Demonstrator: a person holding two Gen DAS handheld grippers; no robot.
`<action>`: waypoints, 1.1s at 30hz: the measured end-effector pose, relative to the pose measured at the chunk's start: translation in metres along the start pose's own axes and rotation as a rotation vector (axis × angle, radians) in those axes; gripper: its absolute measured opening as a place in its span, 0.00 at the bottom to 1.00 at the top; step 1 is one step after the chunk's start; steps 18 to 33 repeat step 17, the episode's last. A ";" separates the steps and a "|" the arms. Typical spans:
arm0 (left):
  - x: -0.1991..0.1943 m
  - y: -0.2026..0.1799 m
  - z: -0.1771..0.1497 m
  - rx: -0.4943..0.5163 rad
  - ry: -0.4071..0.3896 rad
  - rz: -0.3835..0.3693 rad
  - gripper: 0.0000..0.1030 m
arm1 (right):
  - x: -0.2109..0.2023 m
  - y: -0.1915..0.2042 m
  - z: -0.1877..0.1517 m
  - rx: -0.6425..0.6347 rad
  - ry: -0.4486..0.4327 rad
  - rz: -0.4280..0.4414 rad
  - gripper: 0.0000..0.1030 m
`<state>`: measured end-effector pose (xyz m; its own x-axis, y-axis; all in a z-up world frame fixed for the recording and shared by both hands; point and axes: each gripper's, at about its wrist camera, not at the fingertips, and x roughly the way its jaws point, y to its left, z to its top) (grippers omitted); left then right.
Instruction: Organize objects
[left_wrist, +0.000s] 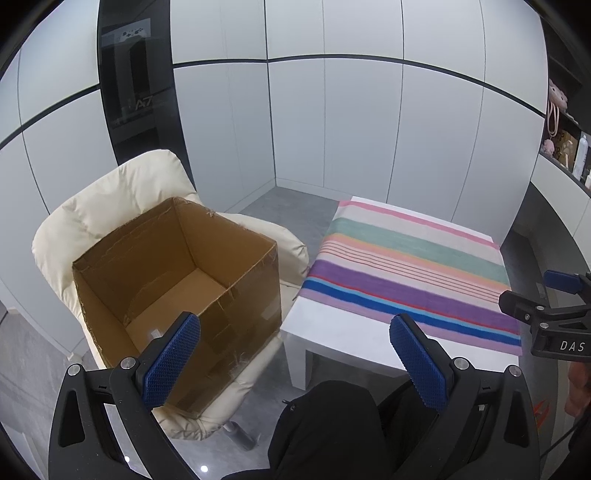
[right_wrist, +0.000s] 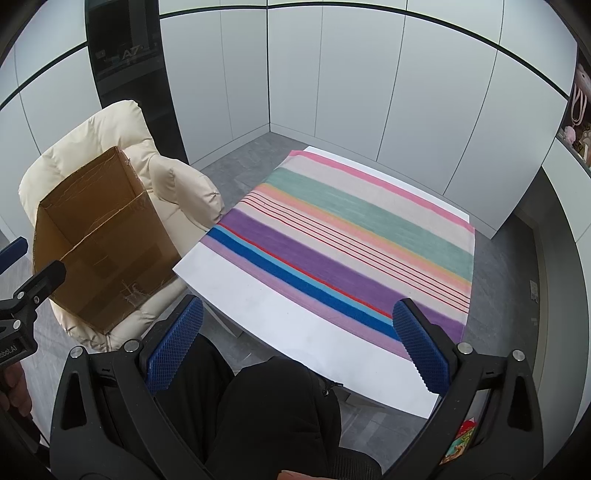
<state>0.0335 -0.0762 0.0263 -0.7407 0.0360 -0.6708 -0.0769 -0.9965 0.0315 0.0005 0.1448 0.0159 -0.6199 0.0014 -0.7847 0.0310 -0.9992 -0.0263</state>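
Left wrist view: your left hand-held gripper (left_wrist: 295, 360) is spread wide and holds nothing. The box (left_wrist: 177, 291) sits on the chair (left_wrist: 110, 199) just ahead, left of the worktop (left_wrist: 332, 343).

Right wrist view: your right hand-held gripper (right_wrist: 295, 343) also gapes wide, above the worktop's striped cloth (right_wrist: 351, 243). No loose objects show, so this looks like a start or finish; next, find one.

I see white table (right_wrist: 258, 295) with striped cloth (right_wrist: 351, 236) flat on top. Beside it, cream chair (left_wrist: 110, 206) holds open brown box (left_wrist: 177, 280).

Matt cardboard box (left_wrist: 177, 280), woven striped cloth (right_wrist: 351, 243)
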 end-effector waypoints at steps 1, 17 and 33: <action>0.000 0.000 0.000 0.000 0.000 0.001 1.00 | 0.000 0.000 0.000 0.001 0.000 0.000 1.00; 0.000 0.001 0.000 0.000 0.000 0.000 1.00 | 0.000 0.000 0.000 0.001 0.001 0.001 1.00; 0.000 0.001 0.000 0.000 0.000 0.000 1.00 | 0.000 0.000 0.000 0.001 0.001 0.001 1.00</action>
